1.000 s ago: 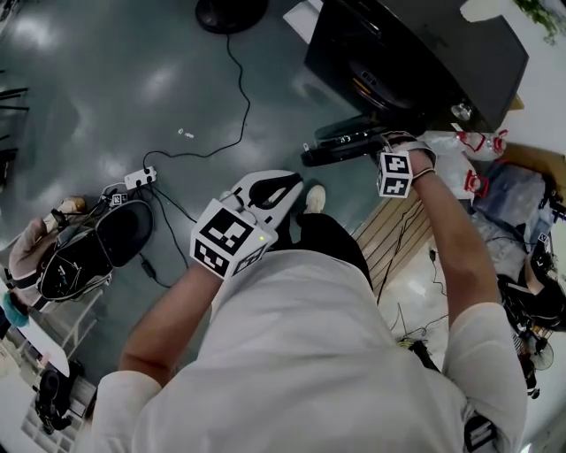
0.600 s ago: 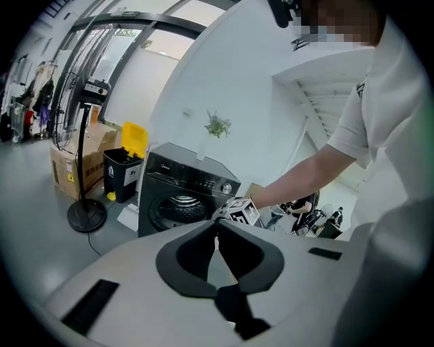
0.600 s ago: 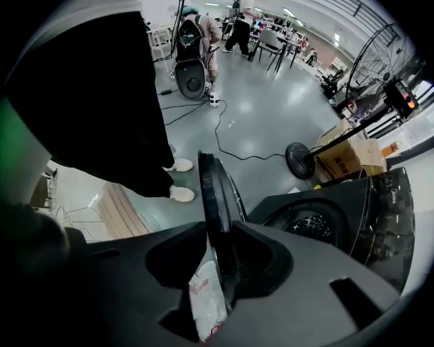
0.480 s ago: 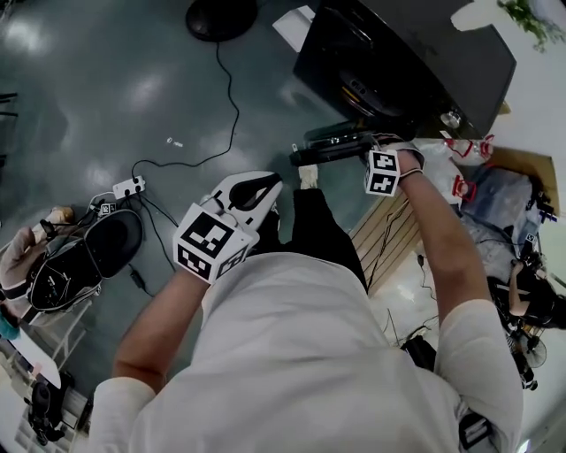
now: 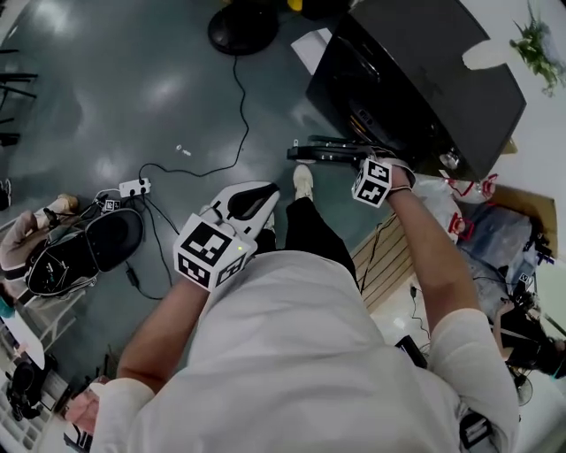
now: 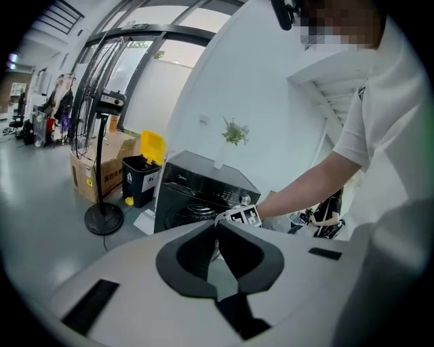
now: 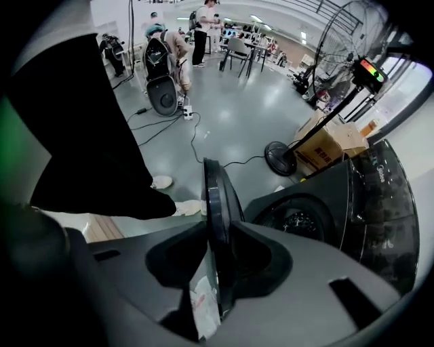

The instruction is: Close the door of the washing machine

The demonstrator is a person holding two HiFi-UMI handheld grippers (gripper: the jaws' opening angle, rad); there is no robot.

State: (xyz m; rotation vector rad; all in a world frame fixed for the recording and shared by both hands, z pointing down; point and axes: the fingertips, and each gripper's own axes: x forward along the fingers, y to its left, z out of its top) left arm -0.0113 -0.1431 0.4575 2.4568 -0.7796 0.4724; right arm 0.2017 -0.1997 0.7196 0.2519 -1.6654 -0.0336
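The black washing machine [image 5: 424, 80] stands at the upper right, and its round door [image 5: 323, 150] hangs open, seen edge-on in front of it. My right gripper [image 5: 354, 164] has just been closing on that door. In the right gripper view the door's rim [image 7: 218, 203] runs between the two jaws, both tips lie against it, and the drum opening [image 7: 295, 220] shows to its right. My left gripper [image 5: 267, 189] hovers over the floor to the left of the door, shut on nothing. In the left gripper view its tips [image 6: 217, 227] meet, with the washing machine [image 6: 196, 196] beyond them.
A fan's round base [image 5: 243, 26] stands near the machine, and a cable runs from it to a power strip [image 5: 137, 186]. My shoe [image 5: 302, 181] is below the door. Wooden slats [image 5: 389, 257] and plastic bags [image 5: 469, 203] lie at the right. Black gear [image 5: 80, 252] sits at the left.
My right gripper has moved sideways and rolled with the door's edge between its jaws, and the door now shows thinner. The left gripper has drifted a little. The head view has shifted.
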